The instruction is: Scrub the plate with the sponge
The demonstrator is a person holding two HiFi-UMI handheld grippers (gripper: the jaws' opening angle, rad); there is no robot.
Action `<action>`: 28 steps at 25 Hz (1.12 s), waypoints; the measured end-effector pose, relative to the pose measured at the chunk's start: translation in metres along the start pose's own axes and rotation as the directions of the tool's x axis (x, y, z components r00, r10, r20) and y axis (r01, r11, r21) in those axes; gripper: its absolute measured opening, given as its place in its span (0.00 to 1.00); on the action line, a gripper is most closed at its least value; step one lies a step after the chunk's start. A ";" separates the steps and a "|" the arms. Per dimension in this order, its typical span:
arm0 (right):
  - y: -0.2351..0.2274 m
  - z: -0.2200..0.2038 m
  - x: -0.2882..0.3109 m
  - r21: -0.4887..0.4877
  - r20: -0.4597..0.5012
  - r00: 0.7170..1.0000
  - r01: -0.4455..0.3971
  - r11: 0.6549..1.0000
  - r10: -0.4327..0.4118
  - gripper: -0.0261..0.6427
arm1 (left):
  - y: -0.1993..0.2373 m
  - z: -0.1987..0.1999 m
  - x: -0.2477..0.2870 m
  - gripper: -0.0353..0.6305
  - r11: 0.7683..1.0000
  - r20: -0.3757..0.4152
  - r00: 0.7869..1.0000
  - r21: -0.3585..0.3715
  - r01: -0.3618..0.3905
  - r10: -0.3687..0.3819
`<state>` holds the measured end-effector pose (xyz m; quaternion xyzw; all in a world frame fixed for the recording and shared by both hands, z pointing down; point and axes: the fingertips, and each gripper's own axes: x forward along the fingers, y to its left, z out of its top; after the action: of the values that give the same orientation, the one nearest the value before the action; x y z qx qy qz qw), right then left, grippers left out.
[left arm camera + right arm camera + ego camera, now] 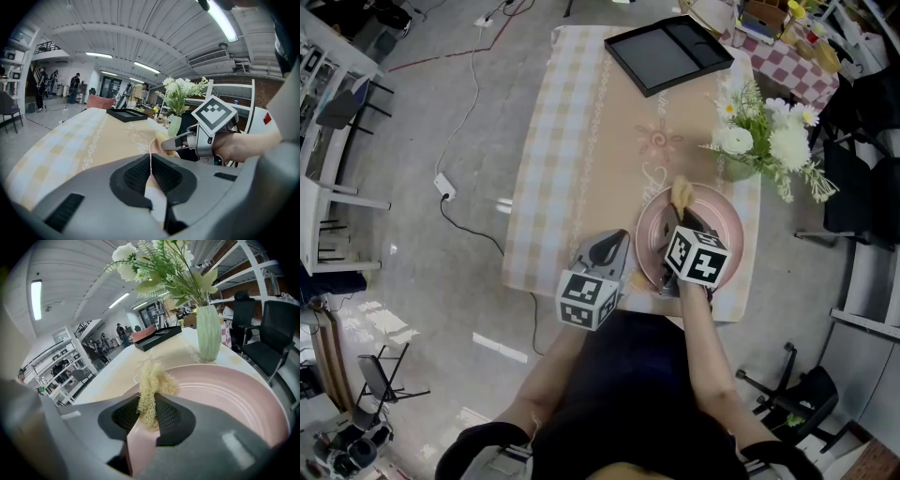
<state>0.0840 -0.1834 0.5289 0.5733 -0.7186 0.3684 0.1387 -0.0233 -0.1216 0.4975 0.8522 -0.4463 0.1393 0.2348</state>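
My right gripper (149, 416) has its jaws pinched tight on the sponge (151, 390), a straw-yellow fibrous scrubber. Most of the tuft sticks out past the pads. In the head view the tuft sits at about 12 o'clock on the pink plate (722, 220), at or just above the surface; I can't confirm contact.

The left gripper (151, 173) has its jaws all but closed, with only a thin pale edge between the pads. I read that as the plate's rim, gripped at roughly 9 o'clock to brace it (seen edge-on, so I'm judging from a sliver).

The plate lies on the checked tablecloth (572, 159) at the table's 5 o'clock corner, near both the near edge and the right edge. The green vase (733, 169) of white flowers stands just beside the rim at 1 o'clock. A black tray (666, 52) is well apart at the far end.

What worries me:
- **Vase:** a stroke pushed far toward 12 or 1 o'clock could send the gripper body into it and tip it.
- **Plate:** pressing hard while dragging back toward 6 o'clock could slide it, or bunch the cloth toward the edge, if the thin rim slips from the left pads.
- **Sponge:** the loose fibres could pull out of the right jaws under friction.
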 end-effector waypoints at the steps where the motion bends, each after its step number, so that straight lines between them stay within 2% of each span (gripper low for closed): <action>1: 0.000 0.000 -0.001 0.002 0.001 1.000 0.000 1.000 0.000 0.17 | -0.001 0.000 0.000 0.08 1.000 0.000 1.000 0.001 0.001 -0.001; 10: -0.014 0.010 -0.021 0.002 0.033 0.999 0.041 0.999 -0.041 0.17 | -0.011 0.000 0.002 0.08 0.999 0.001 0.999 0.018 0.032 -0.032; 21: -0.049 0.008 -0.060 0.042 0.062 0.986 0.152 0.987 -0.154 0.17 | -0.034 -0.001 0.004 0.08 0.995 -0.001 0.996 0.048 0.091 -0.091; 28: -0.069 0.006 -0.083 0.025 0.077 0.969 0.235 0.972 -0.236 0.17 | -0.045 -0.003 0.005 0.08 0.991 -0.008 0.993 0.061 0.118 -0.117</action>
<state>0.1747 -0.1328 0.4984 0.6699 -0.6474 0.3318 0.1481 0.0171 -0.1014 0.4897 0.8835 -0.3903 0.1408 0.2172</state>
